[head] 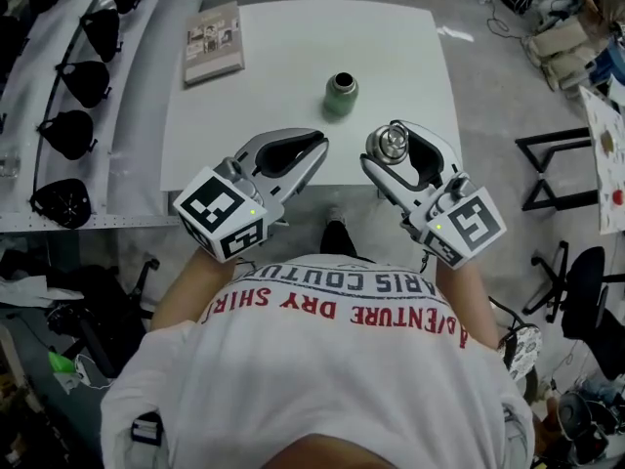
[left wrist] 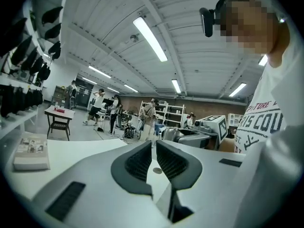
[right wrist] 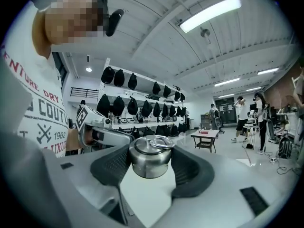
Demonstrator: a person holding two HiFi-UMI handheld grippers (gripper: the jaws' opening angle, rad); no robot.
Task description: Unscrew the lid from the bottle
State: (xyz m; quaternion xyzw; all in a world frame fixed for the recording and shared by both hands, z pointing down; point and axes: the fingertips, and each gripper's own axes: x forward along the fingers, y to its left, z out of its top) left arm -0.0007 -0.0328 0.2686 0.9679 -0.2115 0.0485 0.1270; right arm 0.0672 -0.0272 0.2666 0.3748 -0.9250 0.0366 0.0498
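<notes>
A green bottle (head: 341, 96) stands upright on the white table (head: 293, 47), its mouth uncovered. Its steel lid (head: 392, 144) with a ring on top is off the bottle and sits between the pads of my right gripper (head: 395, 141), which is shut on it and held above the table's near edge. The right gripper view shows the lid (right wrist: 149, 161) clamped on both sides by the right gripper (right wrist: 151, 151). My left gripper (head: 314, 150) hovers left of it, shut with nothing between its jaws; the left gripper view shows the left gripper (left wrist: 153, 145) with its pads nearly touching. Neither gripper view shows the bottle.
A book (head: 213, 42) lies at the table's far left corner. A shelf of black caps (head: 70, 78) runs along the left. Black stools (head: 562, 179) and clutter stand on the floor to the right. Several people (left wrist: 107, 109) stand far off in the room.
</notes>
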